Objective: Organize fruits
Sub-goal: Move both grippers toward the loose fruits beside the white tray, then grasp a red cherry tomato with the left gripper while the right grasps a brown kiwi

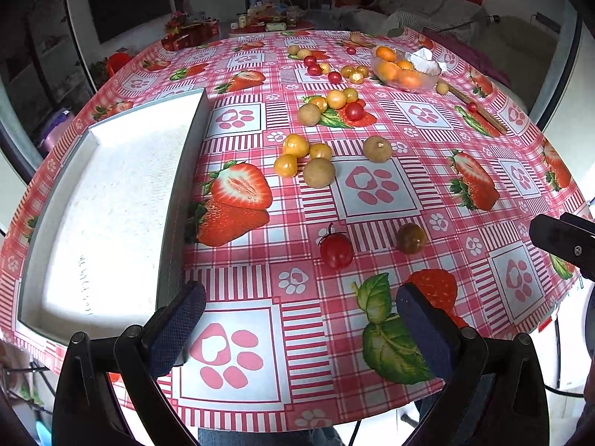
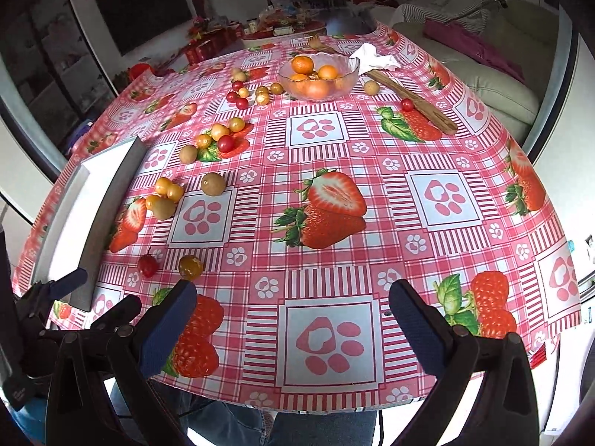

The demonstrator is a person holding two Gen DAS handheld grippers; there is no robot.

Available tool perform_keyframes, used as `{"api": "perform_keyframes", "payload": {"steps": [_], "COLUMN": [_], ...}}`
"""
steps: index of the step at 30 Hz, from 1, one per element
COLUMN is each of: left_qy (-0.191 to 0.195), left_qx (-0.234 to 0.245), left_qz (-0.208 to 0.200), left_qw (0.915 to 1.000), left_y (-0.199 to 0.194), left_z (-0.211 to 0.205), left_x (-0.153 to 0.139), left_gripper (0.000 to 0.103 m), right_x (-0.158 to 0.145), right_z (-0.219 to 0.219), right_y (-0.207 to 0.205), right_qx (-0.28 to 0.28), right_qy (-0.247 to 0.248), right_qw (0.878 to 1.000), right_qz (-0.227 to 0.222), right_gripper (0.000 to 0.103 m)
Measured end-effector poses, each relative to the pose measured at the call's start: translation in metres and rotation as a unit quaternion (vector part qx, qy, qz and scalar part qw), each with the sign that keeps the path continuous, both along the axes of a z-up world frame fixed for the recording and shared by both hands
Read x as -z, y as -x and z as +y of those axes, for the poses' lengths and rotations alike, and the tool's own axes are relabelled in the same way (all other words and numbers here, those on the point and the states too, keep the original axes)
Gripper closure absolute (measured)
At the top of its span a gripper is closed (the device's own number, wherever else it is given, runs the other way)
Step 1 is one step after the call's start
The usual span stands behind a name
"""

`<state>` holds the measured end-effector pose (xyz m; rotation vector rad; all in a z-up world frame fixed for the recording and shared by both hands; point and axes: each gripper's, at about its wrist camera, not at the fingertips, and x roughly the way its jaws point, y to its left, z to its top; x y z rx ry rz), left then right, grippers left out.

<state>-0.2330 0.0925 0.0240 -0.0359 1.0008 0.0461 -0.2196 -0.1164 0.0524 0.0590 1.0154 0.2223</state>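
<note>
Small fruits lie scattered on a strawberry-print tablecloth. A red cherry tomato and a dark brownish fruit lie nearest. Further back sit yellow-orange berries with brown longans. A glass bowl holds oranges. An empty white foam tray sits on the left. My left gripper is open and empty, just short of the tomato. My right gripper is open and empty above the table's front edge.
More tomatoes and berries lie mid-table and near the bowl. A wooden spoon and a crumpled tissue lie beside the bowl. A sofa stands to the right of the table.
</note>
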Motion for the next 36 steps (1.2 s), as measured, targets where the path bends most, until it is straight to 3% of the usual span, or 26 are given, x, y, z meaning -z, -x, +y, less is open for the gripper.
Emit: {"api": "perform_keyframes", "payload": {"steps": [6, 11, 32, 36], "left_qy": [-0.037, -0.031, -0.034, -0.036], "left_qx": [0.003, -0.006, -0.003, 0.001], "left_qz": [0.005, 0.017, 0.023, 0.024], "left_qw": [0.9993, 0.9993, 0.9991, 0.9991], "left_y": [-0.011, -0.017, -0.026, -0.031], "left_z": [-0.007, 0.001, -0.007, -0.010], "left_x": [0.005, 0.011, 0.017, 0.018], "left_gripper": [0.000, 0.000, 0.000, 0.012], "right_x": [0.003, 0.015, 0.024, 0.027], "right_z": [-0.010, -0.005, 0.022, 0.030], "right_y": [-0.006, -0.017, -0.035, -0.043], "right_qx": [0.010, 0.002, -0.042, -0.053], "right_qy": [-0.023, -0.051, -0.025, -0.021], "right_qw": [1.000, 0.998, 0.998, 0.998], "right_qz": [0.006, 0.031, 0.035, 0.035], "right_gripper": [0.000, 0.000, 0.000, 0.000]}}
